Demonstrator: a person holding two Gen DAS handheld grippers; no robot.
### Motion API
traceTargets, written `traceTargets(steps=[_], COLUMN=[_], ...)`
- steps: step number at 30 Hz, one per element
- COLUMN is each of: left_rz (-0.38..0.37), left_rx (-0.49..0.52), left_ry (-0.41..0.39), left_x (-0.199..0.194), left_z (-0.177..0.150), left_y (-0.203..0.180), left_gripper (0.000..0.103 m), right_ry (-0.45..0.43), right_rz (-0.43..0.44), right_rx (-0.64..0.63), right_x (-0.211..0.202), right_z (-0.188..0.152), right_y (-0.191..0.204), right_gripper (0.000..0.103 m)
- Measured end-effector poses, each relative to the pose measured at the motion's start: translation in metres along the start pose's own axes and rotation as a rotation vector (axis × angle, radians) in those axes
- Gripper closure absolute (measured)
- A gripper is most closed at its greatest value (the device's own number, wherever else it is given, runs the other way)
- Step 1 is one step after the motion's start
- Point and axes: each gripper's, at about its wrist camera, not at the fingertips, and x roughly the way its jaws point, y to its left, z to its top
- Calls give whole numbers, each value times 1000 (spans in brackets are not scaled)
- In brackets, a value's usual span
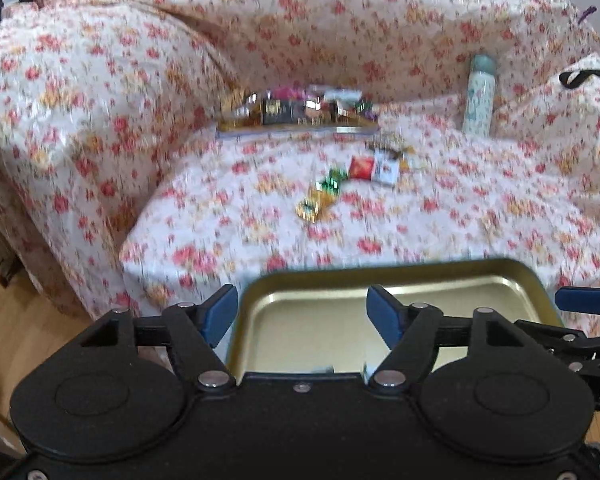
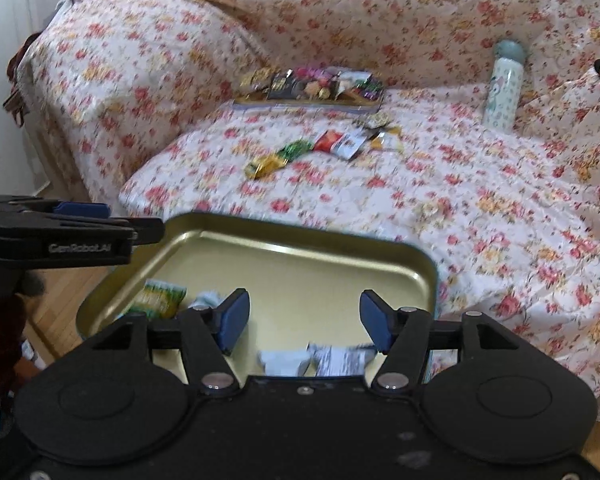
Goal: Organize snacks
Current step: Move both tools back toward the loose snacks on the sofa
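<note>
A gold metal tin (image 1: pixel 420 280) (image 2: pixel 300 240) sits at the near edge of the floral sofa seat, below both grippers. It holds a green-yellow packet (image 2: pixel 162 298) and pale wrappers (image 2: pixel 332 360). My left gripper (image 1: pixel 302 316) is open above the tin's left part and also shows in the right wrist view (image 2: pixel 80 210). My right gripper (image 2: pixel 304 322) is open above the tin; its blue fingertip (image 1: pixel 588 298) shows at the left wrist view's right edge. Loose snacks (image 1: pixel 360 172) (image 2: pixel 320 146) lie mid-seat. A flat tray piled with snacks (image 1: pixel 296 114) (image 2: pixel 312 90) sits at the seat's back.
A pale patterned bottle (image 1: pixel 479 92) (image 2: pixel 504 84) stands at the back right of the seat. The floral cover (image 1: pixel 100 100) drapes the sofa arm and backrest. Wooden floor (image 1: pixel 16 332) lies to the lower left. A black strap (image 1: pixel 580 77) lies at far right.
</note>
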Motion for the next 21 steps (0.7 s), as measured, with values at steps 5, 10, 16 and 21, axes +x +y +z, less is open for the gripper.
traceTargets(steps=[5,10,16,21], left_rz=[43,58,70,33], left_rx=[45,65,108,140], left_ry=[-106,-164,-147,-101], left_x=[5,19,50,79], left_z=[17,34,49,53], left_y=[0,1,5,9], left_gripper=[25,18,18,18], right_ry=[-88,-182,-240,-211], right_rz=[-34,-71,-87,-78], right_rx=[21,20,43,68], right_x=[4,6,16,32], right_z=[17,33,52,64], right_y=[-7,-13,-25,-32], right_gripper=[23,9,0,0])
